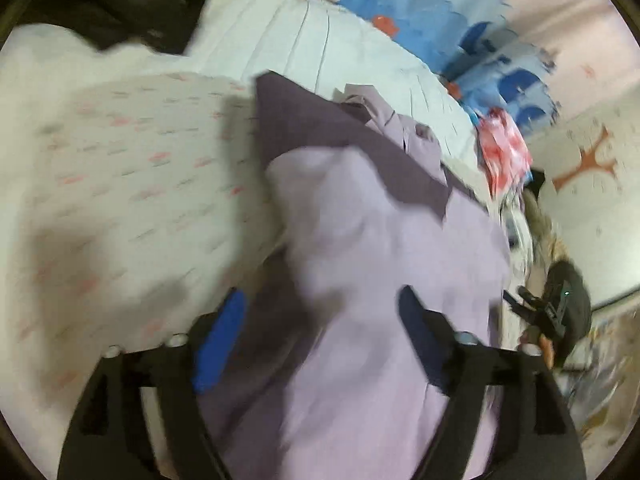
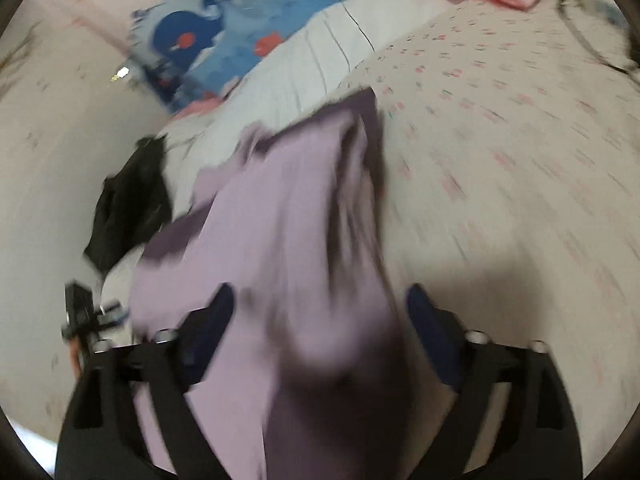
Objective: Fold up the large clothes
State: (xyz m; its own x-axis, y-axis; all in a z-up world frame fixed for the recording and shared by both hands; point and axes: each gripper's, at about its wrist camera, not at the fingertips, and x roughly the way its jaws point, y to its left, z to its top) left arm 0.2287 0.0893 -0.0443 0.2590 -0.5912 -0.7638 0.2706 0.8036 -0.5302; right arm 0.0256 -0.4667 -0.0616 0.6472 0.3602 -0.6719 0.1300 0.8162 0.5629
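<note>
A lilac garment [image 1: 372,240] hangs bunched over the patterned bed sheet [image 1: 120,184]. In the left wrist view it runs down between my left gripper's [image 1: 320,320] blue-padded fingers [image 1: 220,344], which stand wide apart. In the right wrist view the same garment [image 2: 288,216] runs between my right gripper's [image 2: 320,312] fingers [image 2: 432,332], also wide apart. Motion blur hides whether the pads pinch any cloth. My right gripper also shows in the left wrist view [image 1: 536,308] at the right edge.
A white pleated pillow [image 1: 320,40] and a blue whale-print blanket [image 2: 224,28] lie at the head of the bed. A pink-red cloth [image 1: 504,152] and a black garment [image 2: 132,200] lie at the bed's edge by the wall.
</note>
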